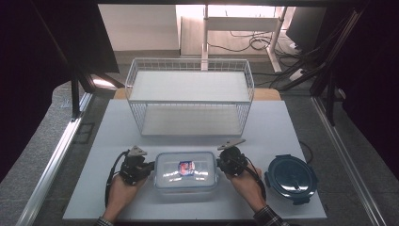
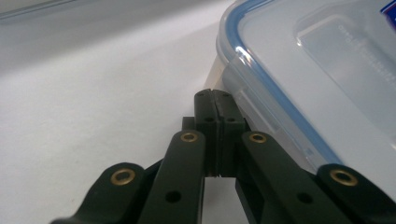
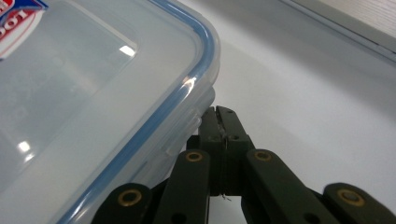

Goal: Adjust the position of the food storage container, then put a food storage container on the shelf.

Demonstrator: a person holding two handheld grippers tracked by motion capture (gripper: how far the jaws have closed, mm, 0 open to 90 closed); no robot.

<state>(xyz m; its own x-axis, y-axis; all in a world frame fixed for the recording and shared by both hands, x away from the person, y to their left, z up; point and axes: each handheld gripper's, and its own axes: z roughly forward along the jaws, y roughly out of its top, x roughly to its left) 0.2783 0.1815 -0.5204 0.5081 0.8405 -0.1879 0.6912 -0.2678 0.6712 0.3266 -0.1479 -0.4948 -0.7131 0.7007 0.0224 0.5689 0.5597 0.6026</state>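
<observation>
The clear lidded container [image 1: 186,171] sits on the white worktop [image 1: 117,141], near the front edge. The left tool [image 1: 149,167] and right tool [image 1: 220,164] press its short sides, each closed tight and empty. A dark round container [image 1: 290,178] lies right; a wire basket [image 1: 189,95] stands beyond.

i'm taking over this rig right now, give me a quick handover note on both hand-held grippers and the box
Left hand-held gripper: jaws shut with nothing between them, tips against the left end of the clear lidded box, under the lid's rim.
Right hand-held gripper: the same, shut, at the box's right end.
Things: the box sits on the white table, lid on, near the front edge. The white wire rack stands behind it with both shelves bare. A dark blue round container lies to the right.
Done: both grippers placed at the box's ends.
Left: probably squeeze the box between them, lift it and set it on the rack.
</observation>
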